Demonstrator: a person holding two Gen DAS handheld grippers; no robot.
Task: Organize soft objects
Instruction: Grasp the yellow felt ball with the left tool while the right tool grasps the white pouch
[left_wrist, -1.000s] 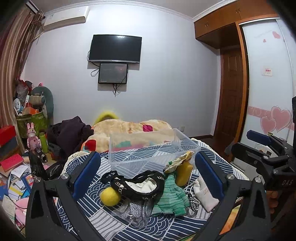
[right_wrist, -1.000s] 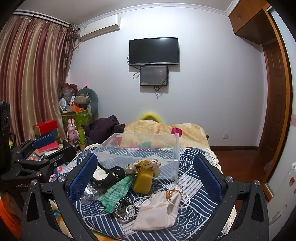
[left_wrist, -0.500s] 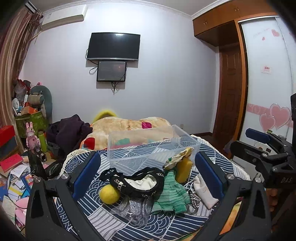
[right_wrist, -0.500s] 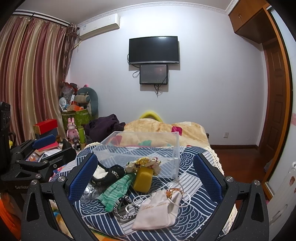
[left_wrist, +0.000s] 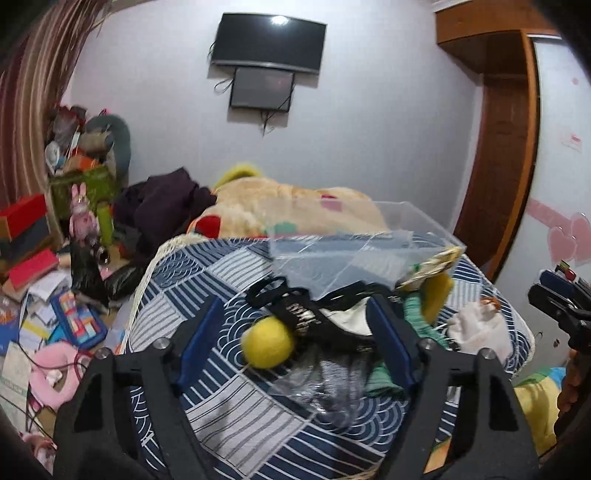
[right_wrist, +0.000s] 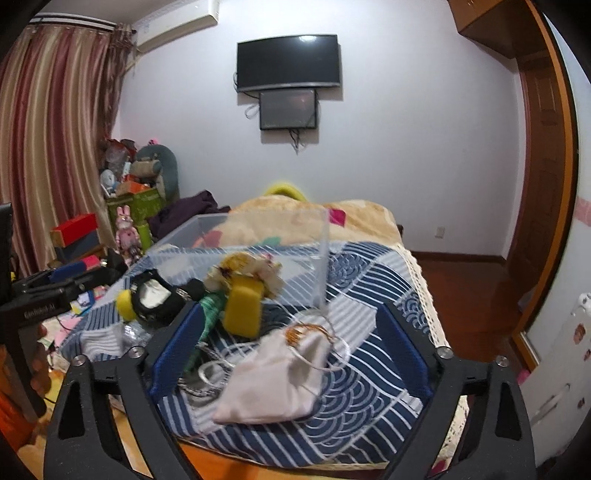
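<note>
Left wrist view: left gripper (left_wrist: 295, 338) released, jaws wide, framing yellow ball (left_wrist: 268, 343) and black pouch (left_wrist: 325, 317) near the bedspread's (left_wrist: 221, 266) front edge. Right gripper (right_wrist: 290, 345) also released, over white drawstring bag (right_wrist: 280, 380). Yellow sponge (right_wrist: 243, 309) sits just before clear bin (right_wrist: 295, 240), mid-bedspread.

From my feed, green knitted cloth (left_wrist: 384, 376) half hidden behind my left hand-held gripper's (left_wrist: 295, 341) finger, clear plastic storage box (right_wrist: 266, 258) smeared by motion blur, white drawstring pouch (right_wrist: 280, 384) soft-edged.
</note>
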